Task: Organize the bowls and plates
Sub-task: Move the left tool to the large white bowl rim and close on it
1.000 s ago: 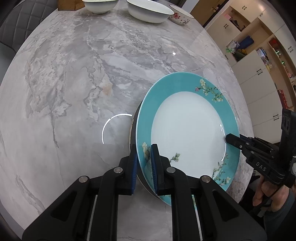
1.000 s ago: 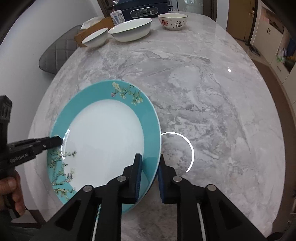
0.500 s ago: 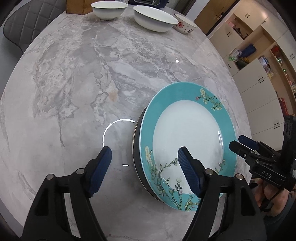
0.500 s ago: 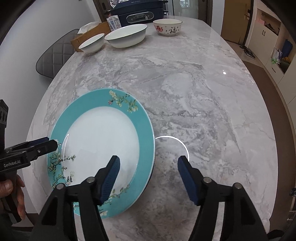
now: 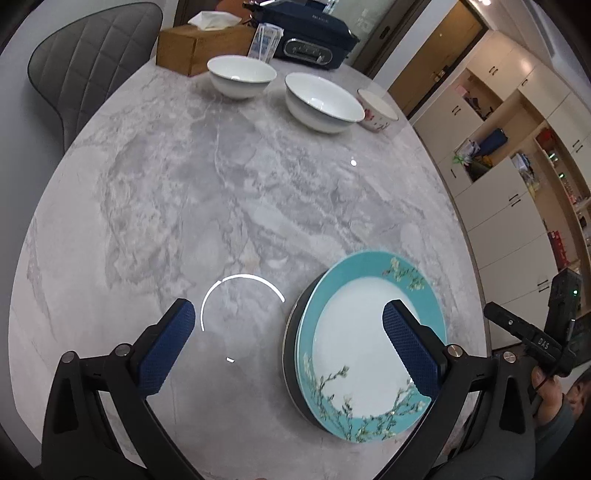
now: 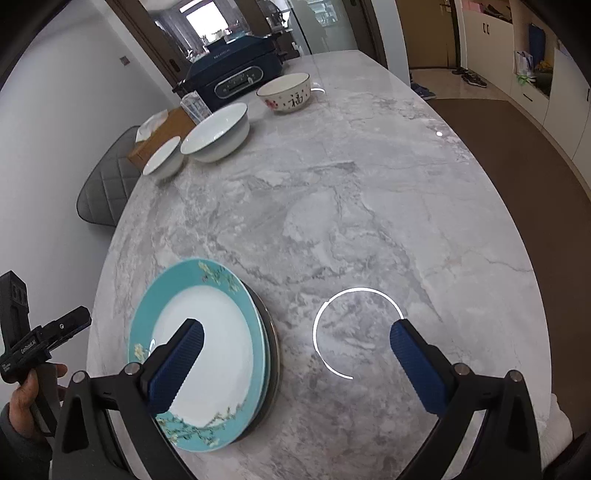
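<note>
Both hand-held grippers have released the teal plate.

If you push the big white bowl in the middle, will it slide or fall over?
The big white bowl would probably slide, not tip: it looks wide and low, and the marble table looks polished and slick. It looks like glazed ceramic, so likely stiff, fairly heavy and chippable against the smaller white bowl close beside it.

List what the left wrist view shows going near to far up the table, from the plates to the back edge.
Teal floral plate on its stack near the front edge → bare marble table → large white bowl → brown tissue box → dark blue cooker at the far end.
</note>
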`<state>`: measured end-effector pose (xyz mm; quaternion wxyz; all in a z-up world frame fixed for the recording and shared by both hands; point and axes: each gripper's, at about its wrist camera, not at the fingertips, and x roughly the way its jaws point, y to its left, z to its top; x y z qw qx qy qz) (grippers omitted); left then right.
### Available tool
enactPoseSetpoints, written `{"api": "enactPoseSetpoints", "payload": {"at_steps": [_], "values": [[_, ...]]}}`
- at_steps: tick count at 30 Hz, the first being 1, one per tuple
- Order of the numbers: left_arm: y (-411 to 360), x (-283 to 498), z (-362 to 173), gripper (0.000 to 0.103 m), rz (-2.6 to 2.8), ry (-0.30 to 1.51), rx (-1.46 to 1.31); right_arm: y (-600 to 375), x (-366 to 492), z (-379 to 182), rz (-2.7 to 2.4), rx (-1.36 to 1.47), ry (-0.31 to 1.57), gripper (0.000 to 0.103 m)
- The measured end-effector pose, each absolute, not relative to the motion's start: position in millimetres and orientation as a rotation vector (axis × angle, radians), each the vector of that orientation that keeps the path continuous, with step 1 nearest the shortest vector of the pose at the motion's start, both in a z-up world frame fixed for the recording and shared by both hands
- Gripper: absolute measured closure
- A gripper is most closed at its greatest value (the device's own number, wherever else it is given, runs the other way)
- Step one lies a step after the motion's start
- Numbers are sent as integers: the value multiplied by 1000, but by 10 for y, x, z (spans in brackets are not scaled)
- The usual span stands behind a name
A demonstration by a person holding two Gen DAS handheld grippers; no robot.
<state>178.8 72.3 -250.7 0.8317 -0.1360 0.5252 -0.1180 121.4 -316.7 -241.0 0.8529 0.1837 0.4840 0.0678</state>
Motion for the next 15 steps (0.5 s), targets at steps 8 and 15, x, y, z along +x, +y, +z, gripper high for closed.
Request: {"api": "enactPoseSetpoints", "payload": {"at_steps": [8,15], "values": [[730,2520,-2302,0,-201,1125,-295,-3227,1820,-2225,186,445,1037,0],[558,3369,-2285,0,-151,1136,-233,-3182,2651,-2001,237,384,1027,0]]}}
